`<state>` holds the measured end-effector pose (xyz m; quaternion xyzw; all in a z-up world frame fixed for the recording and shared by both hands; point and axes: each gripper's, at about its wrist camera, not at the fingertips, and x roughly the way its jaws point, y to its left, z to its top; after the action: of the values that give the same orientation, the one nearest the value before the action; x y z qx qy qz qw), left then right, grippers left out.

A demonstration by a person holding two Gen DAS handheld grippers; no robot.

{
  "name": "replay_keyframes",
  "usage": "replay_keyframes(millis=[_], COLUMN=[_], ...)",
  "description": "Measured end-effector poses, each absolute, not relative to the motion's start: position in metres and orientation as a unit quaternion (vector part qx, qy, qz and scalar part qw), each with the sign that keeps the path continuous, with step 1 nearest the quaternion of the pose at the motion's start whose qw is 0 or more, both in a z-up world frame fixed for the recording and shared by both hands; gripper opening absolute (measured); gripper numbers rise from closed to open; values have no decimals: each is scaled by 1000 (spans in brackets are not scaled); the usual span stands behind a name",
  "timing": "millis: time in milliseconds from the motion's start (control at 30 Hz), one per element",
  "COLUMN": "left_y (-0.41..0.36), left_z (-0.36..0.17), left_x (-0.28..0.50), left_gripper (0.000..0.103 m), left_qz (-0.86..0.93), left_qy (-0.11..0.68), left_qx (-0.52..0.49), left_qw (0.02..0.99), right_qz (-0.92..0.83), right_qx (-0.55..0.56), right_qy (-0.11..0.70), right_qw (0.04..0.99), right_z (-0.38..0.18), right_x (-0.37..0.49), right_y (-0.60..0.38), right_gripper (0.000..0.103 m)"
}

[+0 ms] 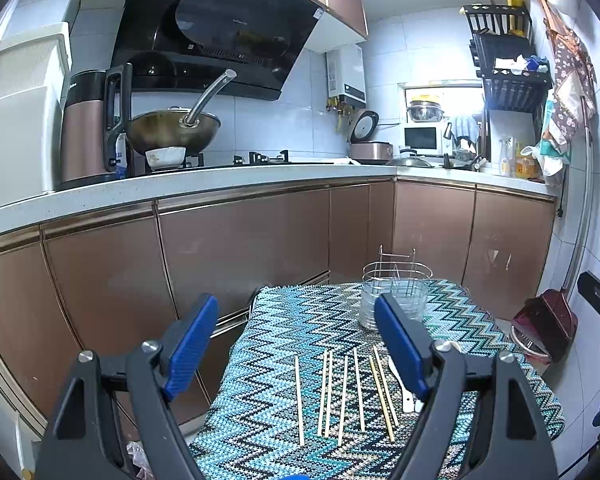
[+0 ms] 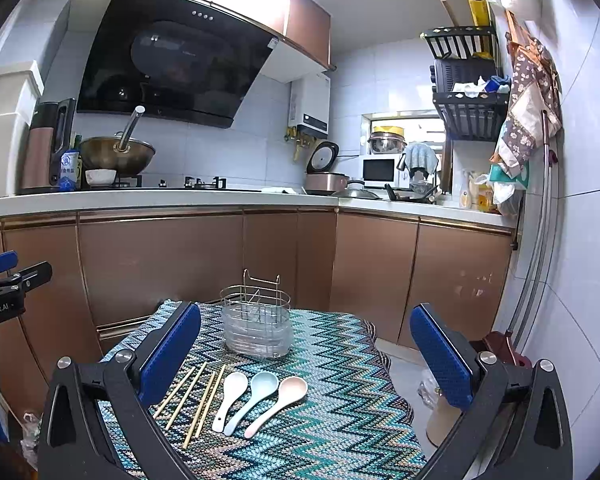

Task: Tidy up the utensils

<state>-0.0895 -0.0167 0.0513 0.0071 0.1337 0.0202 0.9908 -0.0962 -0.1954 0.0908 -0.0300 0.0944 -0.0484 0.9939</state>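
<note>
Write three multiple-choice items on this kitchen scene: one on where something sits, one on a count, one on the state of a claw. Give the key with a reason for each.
1. Where does the utensil caddy stand relative to the spoons?
A. On the patterned tablecloth, beyond the spoons
B. On the kitchen counter by the wok
C. On the floor beside the table

2. How many spoons lie on the cloth?
A. One
B. Three
C. Five

3. What is the state of the right claw?
A. Shut on a spoon
B. Shut on a chopstick
C. Open, holding nothing

Key:
1 A, the right wrist view shows the caddy on the cloth, farther from the camera than the spoons.
2 B, a white, a pale blue and a pinkish spoon lie side by side to the right of the chopsticks.
3 C, its blue pads stand wide apart with nothing between them.
</note>
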Motion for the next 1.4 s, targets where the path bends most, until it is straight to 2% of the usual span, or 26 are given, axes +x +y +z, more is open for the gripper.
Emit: replay_keyframes(millis=[1400], left_y=[-29], left_z=[49], left_x=[-79], left_gripper=[79], left_qz=[26], left_qy=[122], left_qx=[39], left_qw=[991], right_qz=[-45], right_qx=[-20], right_qy=[81], right_qw=[996], right_z=[88], right_x=[-87], right_y=[-198], right_gripper=[103])
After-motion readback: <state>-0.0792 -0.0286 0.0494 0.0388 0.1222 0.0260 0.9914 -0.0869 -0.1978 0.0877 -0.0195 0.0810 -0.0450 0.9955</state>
